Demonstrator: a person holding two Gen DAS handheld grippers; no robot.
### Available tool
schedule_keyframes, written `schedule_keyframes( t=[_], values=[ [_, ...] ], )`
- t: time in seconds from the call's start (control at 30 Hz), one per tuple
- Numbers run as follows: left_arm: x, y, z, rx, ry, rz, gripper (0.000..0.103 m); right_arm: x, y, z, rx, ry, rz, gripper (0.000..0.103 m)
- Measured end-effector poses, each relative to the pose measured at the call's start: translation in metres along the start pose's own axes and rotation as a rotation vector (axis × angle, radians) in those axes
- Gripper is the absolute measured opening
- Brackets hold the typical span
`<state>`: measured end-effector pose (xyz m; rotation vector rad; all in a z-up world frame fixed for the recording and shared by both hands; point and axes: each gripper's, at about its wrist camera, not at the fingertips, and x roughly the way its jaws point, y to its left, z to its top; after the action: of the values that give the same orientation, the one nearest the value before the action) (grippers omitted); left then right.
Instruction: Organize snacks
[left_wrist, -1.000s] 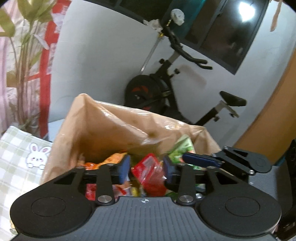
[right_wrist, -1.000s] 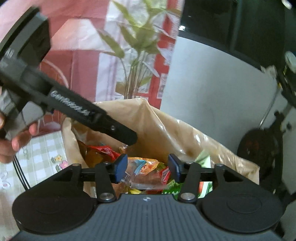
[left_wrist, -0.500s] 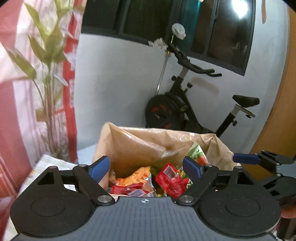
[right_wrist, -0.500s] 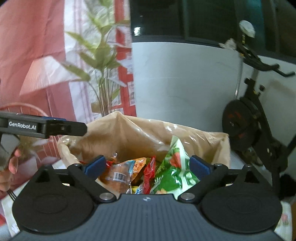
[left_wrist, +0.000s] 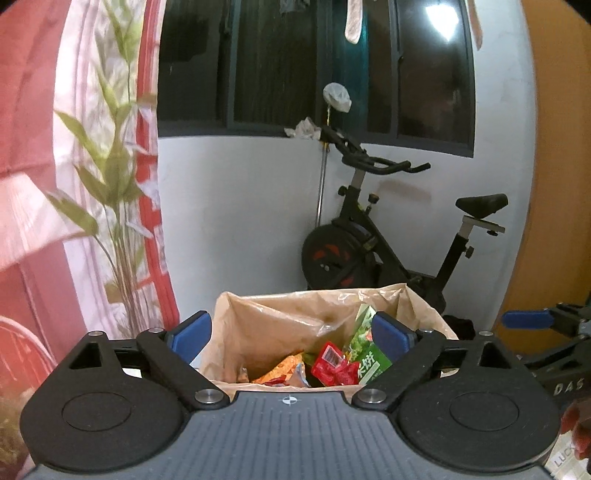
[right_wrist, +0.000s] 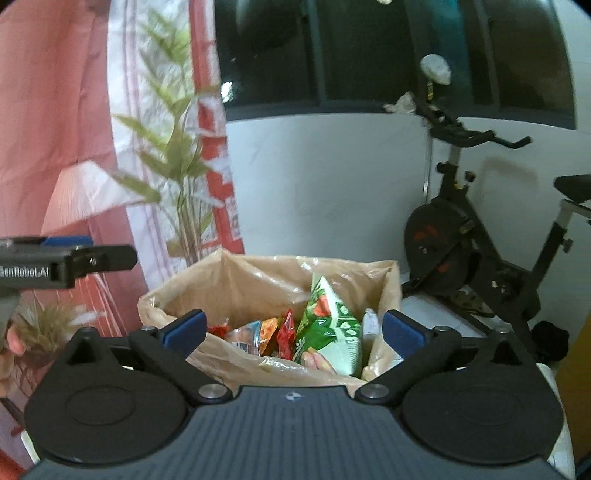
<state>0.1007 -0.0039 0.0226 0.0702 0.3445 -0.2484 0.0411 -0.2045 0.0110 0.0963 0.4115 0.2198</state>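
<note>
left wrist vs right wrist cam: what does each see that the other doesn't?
Only the left wrist view: the right gripper side-on at the right edge, and the orange wall. Only the right wrist view: the left gripper side-on at the left edge, labelled GenRobot.AI. Both: the brown bag holding snacks, including the green packet and red packet, plus the exercise bike and plant.

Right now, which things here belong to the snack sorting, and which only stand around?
Part of the job:
- brown bag
- green snack packet
- red packet
- orange packet
- left gripper, jaws open, empty
- right gripper, jaws open, empty

Just standing around:
- exercise bike
- plant
- curtain
</note>
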Motion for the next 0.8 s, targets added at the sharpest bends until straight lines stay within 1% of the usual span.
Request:
schedule_keyframes(
  t=[0.2,0.33,0.43,0.57,0.8],
  values=[
    [-0.025,-0.008,0.001,-0.009,-0.02,0.033,0.095,-0.037,0.006,-0.001,0.019,-0.035,-0.056,0.103],
    [-0.037,-0.01,0.0,-0.029,-0.027,0.054,0.095,-0.057,0.007,-0.003,0.053,-0.065,-0.071,0.103],
    [-0.045,-0.012,-0.002,-0.031,-0.026,0.084,0.095,-0.07,0.006,-0.005,0.076,-0.078,-0.081,0.103],
    [-0.054,-0.017,-0.008,-0.012,-0.025,0.133,0.095,-0.081,0.006,-0.008,0.083,-0.082,-0.094,0.103],
    [-0.065,-0.017,-0.013,-0.015,-0.02,0.167,0.095,-0.091,0.003,-0.014,0.118,-0.082,-0.099,0.103]
  ],
)
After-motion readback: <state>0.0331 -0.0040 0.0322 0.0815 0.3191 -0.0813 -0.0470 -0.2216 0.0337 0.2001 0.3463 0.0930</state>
